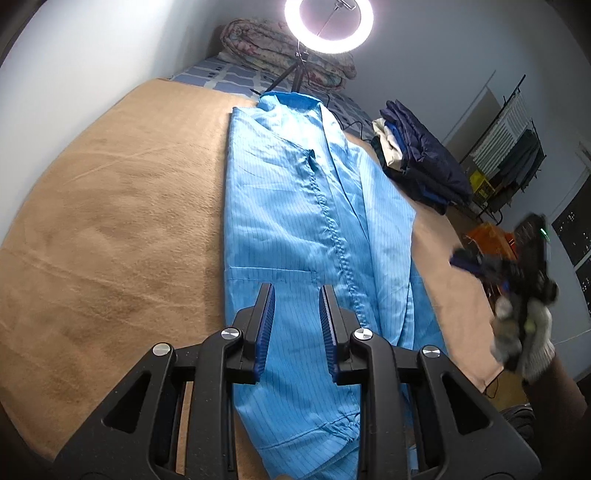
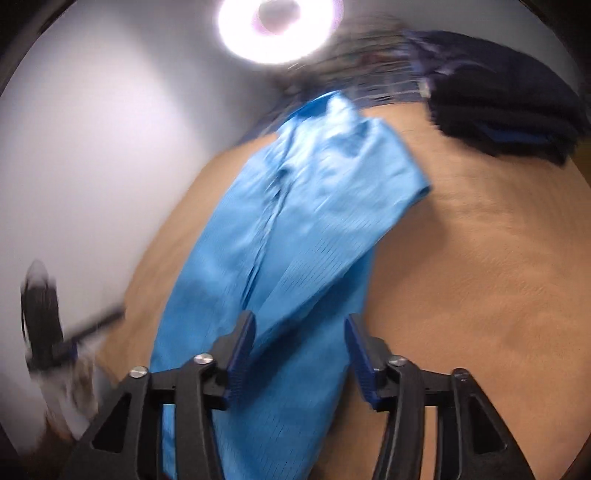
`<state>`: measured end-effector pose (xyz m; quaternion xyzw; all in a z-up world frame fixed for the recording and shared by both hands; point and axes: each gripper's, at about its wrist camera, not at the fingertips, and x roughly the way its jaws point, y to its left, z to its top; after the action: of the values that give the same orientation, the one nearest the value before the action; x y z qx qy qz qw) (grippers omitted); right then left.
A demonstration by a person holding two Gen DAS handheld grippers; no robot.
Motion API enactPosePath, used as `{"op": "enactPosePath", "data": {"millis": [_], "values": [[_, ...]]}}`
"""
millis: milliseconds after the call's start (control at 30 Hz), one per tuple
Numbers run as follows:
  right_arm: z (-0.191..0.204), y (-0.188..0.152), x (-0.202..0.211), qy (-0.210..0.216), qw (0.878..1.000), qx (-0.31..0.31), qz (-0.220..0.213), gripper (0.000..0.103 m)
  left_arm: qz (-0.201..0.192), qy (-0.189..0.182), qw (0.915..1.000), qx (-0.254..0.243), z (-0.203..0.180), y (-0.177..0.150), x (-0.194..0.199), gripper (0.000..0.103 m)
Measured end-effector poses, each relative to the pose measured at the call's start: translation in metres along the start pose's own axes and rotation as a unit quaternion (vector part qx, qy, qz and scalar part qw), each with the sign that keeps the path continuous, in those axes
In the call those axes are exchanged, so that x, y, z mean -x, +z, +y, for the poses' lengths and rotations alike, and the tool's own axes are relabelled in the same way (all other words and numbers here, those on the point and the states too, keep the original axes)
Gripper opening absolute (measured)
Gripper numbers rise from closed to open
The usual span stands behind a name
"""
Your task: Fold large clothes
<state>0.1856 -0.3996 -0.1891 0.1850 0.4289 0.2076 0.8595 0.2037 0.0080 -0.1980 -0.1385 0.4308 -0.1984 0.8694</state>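
Note:
A light blue pinstriped coat (image 1: pixel 295 206) lies lengthwise on a tan blanket (image 1: pixel 110 221), its sides folded in to a long narrow strip, collar at the far end. My left gripper (image 1: pixel 297 291) is open and empty, held above the coat's near end. My right gripper (image 2: pixel 300 325) is open and empty above the coat (image 2: pixel 295 221) in the blurred right wrist view. The right gripper also shows in the left wrist view (image 1: pixel 524 273), held in a gloved hand off the coat's right side. The left gripper shows blurred at the left of the right wrist view (image 2: pixel 48 332).
A stack of folded dark clothes (image 1: pixel 417 155) sits on the blanket's far right corner. A lit ring light on a tripod (image 1: pixel 328 22) stands beyond the collar, with a rolled floral quilt (image 1: pixel 280 51) behind it. A clothes rack (image 1: pixel 513 147) stands at the right wall.

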Motion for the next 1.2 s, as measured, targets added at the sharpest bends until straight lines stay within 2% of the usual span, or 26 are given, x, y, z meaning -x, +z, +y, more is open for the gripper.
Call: {"op": "enactPosePath", "data": {"millis": [133, 300, 400, 433, 500, 533, 567, 667, 700, 867, 1000, 1100, 1133, 1200], "values": [[-0.040, 0.030, -0.027, 0.024, 0.997, -0.076, -0.018, 0.062, 0.007, -0.003, 1.0000, 0.004, 0.000, 0.002, -0.005, 0.023], [-0.087, 0.054, -0.067, 0.042, 0.983, -0.174, -0.043, 0.061, 0.015, -0.003, 0.9999, 0.002, 0.000, 0.003, -0.011, 0.023], [-0.102, 0.062, -0.087, 0.050, 0.975, -0.211, -0.055, 0.059, 0.017, -0.005, 0.9998, 0.004, 0.000, 0.004, -0.014, 0.023], [-0.105, 0.065, -0.094, 0.054, 0.972, -0.219, -0.059, 0.056, 0.018, -0.007, 0.9998, 0.005, 0.000, 0.005, -0.015, 0.023], [-0.107, 0.071, -0.104, 0.062, 0.970, -0.226, -0.063, 0.042, 0.019, -0.013, 0.9997, 0.004, 0.000, 0.006, -0.017, 0.023], [-0.106, 0.075, -0.109, 0.068, 0.970, -0.224, -0.061, 0.026, 0.020, -0.014, 0.9997, 0.003, -0.001, 0.007, -0.019, 0.023], [-0.103, 0.078, -0.111, 0.070, 0.971, -0.219, -0.062, 0.017, 0.020, -0.015, 0.9997, 0.001, -0.002, 0.007, -0.020, 0.023], [-0.084, 0.092, -0.109, 0.061, 0.979, -0.183, -0.067, 0.004, 0.021, -0.023, 0.9995, 0.000, -0.002, 0.008, -0.022, 0.023], [-0.078, 0.098, -0.109, 0.057, 0.982, -0.169, -0.067, 0.003, 0.021, -0.026, 0.9994, 0.001, -0.002, 0.009, -0.022, 0.023], [-0.012, 0.131, -0.117, 0.003, 0.997, -0.057, -0.048, 0.001, 0.019, -0.037, 0.9991, 0.004, -0.001, 0.010, -0.017, 0.023], [0.041, 0.148, -0.146, -0.026, 0.999, 0.013, -0.022, 0.001, 0.014, -0.040, 0.9991, 0.011, 0.003, 0.010, -0.010, 0.023], [0.066, 0.148, -0.169, -0.028, 0.999, 0.030, -0.005, 0.002, 0.009, -0.042, 0.9989, 0.018, 0.008, 0.012, -0.005, 0.023], [0.070, 0.146, -0.172, -0.026, 0.999, 0.032, 0.000, 0.007, 0.007, -0.043, 0.9989, 0.020, 0.009, 0.012, -0.003, 0.023], [0.076, 0.146, -0.188, -0.007, 0.999, 0.026, 0.024, 0.023, 0.004, -0.044, 0.9988, 0.021, 0.009, 0.012, 0.001, 0.023]]}}
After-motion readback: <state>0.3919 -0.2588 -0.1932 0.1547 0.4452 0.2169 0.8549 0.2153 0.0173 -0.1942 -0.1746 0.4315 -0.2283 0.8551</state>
